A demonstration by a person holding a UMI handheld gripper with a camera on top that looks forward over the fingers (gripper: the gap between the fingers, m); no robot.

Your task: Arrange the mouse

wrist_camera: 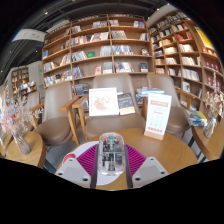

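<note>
A clear, see-through mouse (111,153) with dark parts showing inside sits between my two fingers, over the round wooden table (170,150). My gripper (111,162) is shut on the mouse: both magenta pads (92,158) press on its sides. The mouse points forward, away from me, and appears held above the tabletop. The table under the mouse is hidden by it.
On the table beyond the mouse stand a white sign (102,101), a book (126,102) and a standing placard (157,116) to the right. A wooden chair (72,115) stands at the left. Bookshelves (105,50) fill the far wall and right side.
</note>
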